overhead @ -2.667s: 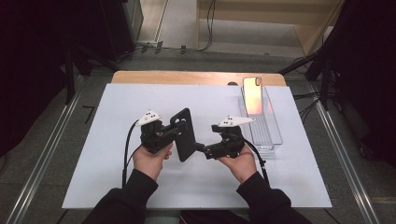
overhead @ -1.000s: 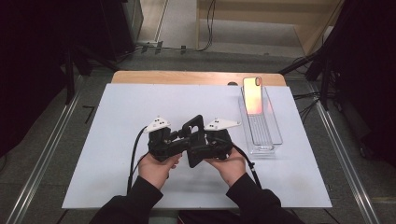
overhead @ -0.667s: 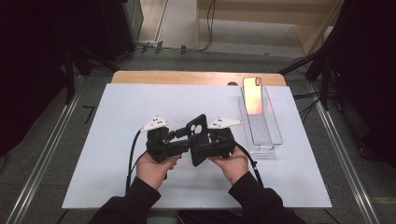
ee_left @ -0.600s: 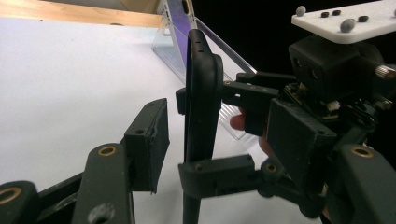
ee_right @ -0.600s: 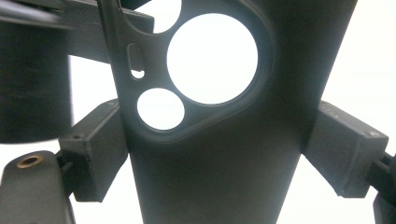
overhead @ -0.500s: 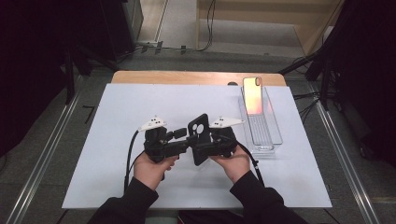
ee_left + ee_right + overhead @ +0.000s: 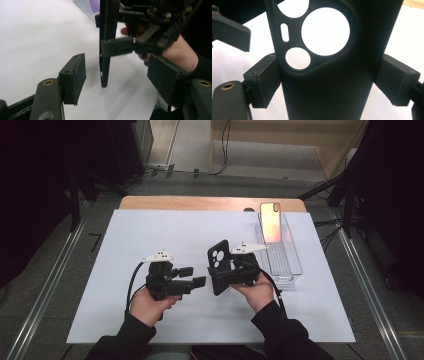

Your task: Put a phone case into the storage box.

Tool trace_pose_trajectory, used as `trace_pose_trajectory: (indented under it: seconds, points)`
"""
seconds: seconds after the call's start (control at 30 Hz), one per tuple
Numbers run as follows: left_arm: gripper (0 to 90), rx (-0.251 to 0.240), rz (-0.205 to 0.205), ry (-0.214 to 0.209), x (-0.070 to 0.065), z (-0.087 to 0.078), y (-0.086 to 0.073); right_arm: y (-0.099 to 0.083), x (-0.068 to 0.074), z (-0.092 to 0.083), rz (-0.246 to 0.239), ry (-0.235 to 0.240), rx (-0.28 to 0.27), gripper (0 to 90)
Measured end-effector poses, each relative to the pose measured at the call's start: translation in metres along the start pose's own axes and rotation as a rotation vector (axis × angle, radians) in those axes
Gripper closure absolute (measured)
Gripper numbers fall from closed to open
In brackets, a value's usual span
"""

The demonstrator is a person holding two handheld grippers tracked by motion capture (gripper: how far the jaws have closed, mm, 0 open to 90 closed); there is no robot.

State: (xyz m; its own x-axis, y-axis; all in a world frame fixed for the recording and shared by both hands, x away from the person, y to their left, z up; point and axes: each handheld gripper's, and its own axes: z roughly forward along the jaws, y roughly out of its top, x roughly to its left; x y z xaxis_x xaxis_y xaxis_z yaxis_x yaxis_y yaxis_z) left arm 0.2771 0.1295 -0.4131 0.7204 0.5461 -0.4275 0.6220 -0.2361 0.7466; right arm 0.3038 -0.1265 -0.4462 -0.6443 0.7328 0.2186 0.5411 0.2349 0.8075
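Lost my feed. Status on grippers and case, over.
Left gripper open, jaws just opened, nothing between them. Right gripper shut on phone case, held upright above mat. Phone in tray. Nothing in the way.

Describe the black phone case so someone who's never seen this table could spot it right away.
On the white table mat, look right of centre, where the right gripper clamps the black phone case upright. Unlike the orange phone leaning in the clear tray beyond, it is matte black with round camera cutouts.
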Motion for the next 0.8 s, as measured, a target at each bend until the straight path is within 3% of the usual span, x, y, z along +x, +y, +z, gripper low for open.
trace_pose_trajectory:
  seconds: [0.37,0.53,0.8]
  points:
    - [28.8,0.115,0.1,0.02,0.016,-0.004,-0.013,0.0,-0.004,-0.007,0.001,0.018,0.004,11.7]
    - [28.8,0.157,0.163,0.046,0.021,-0.005,-0.02,-0.001,-0.005,-0.01,-0.002,0.024,0.004,11.7]
    - [28.9,0.208,0.176,0.039,0.034,-0.01,-0.033,0.002,-0.007,-0.02,-0.008,0.034,-0.001,11.7]
